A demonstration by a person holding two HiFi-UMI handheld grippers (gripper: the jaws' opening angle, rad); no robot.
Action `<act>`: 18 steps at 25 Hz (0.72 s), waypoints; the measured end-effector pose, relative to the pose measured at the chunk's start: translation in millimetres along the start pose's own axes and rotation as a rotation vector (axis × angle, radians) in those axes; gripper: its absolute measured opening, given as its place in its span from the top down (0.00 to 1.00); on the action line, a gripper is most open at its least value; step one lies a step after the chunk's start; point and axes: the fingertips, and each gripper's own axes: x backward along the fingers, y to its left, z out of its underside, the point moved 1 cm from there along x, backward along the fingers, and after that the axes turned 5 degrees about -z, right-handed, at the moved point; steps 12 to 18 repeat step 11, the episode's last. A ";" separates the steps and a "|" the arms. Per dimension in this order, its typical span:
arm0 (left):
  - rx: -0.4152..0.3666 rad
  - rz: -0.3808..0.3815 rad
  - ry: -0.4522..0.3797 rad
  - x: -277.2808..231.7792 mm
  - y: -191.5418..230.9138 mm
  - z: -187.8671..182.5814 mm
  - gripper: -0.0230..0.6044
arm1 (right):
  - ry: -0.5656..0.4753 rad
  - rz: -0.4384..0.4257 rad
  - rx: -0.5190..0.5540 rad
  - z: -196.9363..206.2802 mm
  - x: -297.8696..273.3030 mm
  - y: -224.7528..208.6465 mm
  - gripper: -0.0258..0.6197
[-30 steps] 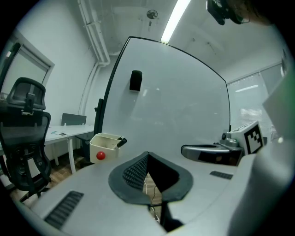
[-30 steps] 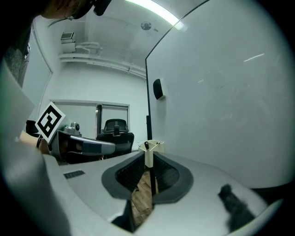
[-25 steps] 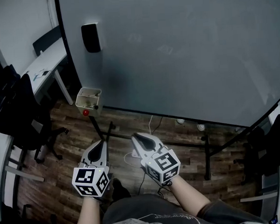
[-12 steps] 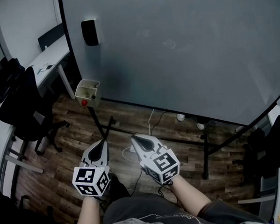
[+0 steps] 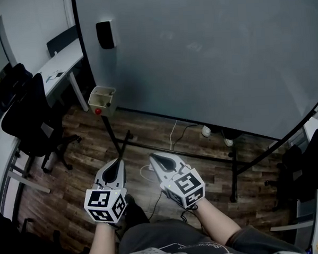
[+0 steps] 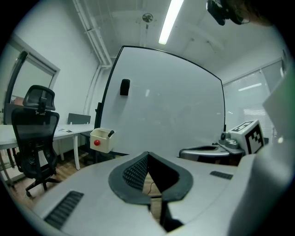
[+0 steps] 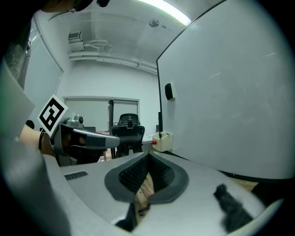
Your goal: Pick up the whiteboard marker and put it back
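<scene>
A cream holder box (image 5: pixel 102 98) with a red dot hangs at the lower left corner of the whiteboard (image 5: pixel 208 57). In the left gripper view a dark marker (image 6: pixel 110 133) pokes out of the holder box (image 6: pixel 101 140); the right gripper view shows the marker (image 7: pixel 161 133) in it too. Both grippers are held level over the wooden floor, well short of the box. My left gripper (image 5: pixel 118 161) is shut with nothing in it, its tips meeting in its own view (image 6: pixel 147 154). My right gripper (image 5: pixel 153 157) is shut and holds nothing either (image 7: pixel 148 156).
A black eraser (image 5: pixel 105 35) sticks to the board's upper left. The board's black stand legs (image 5: pixel 120 149) and cables (image 5: pixel 172 133) cross the floor ahead. A black office chair (image 5: pixel 33 117) and a white desk (image 5: pixel 60 65) stand at the left.
The whiteboard and the holder box have shifted slightly up and right in the head view as the person moved. Both grippers keep the same pose side by side.
</scene>
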 end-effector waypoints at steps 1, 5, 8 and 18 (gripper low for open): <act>0.000 -0.001 0.000 2.6 -0.8 0.7 0.94 | 0.001 -0.002 0.001 0.2 1.0 2.2 0.93; 0.005 -0.005 0.002 14.2 -2.1 5.4 0.94 | 0.005 -0.009 -0.003 1.5 4.7 12.3 0.93; 0.009 -0.009 0.002 21.5 -1.9 8.2 0.94 | 0.005 -0.013 -0.004 2.2 7.8 18.4 0.93; 0.010 -0.012 0.003 27.5 -2.8 10.6 0.94 | 0.004 -0.016 -0.010 3.8 11.6 23.0 0.93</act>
